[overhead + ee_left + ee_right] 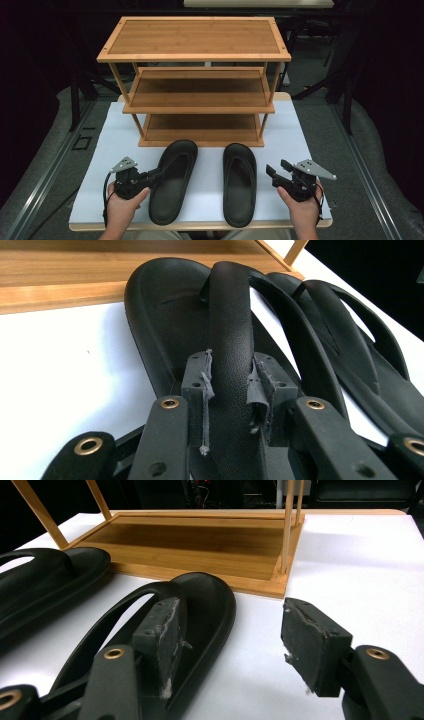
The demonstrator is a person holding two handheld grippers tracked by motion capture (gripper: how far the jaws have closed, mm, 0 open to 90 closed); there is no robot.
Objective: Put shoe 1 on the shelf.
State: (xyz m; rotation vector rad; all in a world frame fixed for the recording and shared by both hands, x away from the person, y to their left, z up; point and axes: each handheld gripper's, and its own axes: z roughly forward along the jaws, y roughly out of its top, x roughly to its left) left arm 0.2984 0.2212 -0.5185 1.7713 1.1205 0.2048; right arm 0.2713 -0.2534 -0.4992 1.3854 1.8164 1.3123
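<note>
On white table top, a 3-tier bamboo shoe rack is stood at the far side, w/ two black flip-flops laid side by side just in front of its bottom shelf, toes toward rack. Left sandal and right sandal are judged light, rubbery, flexible; soles prob. bend if lifted by one end, so the strap or the sole edge near mid-length is the better hold. Surface looks matte, not slippery; nothing fragile. Left gripper is seen closed partway on the left sandal's strap, pads pressed on both sides. Right gripper is held wide open, nothing btw pads; right sandal lies just beside its inner jaw, not touched as far as can be told.
</note>
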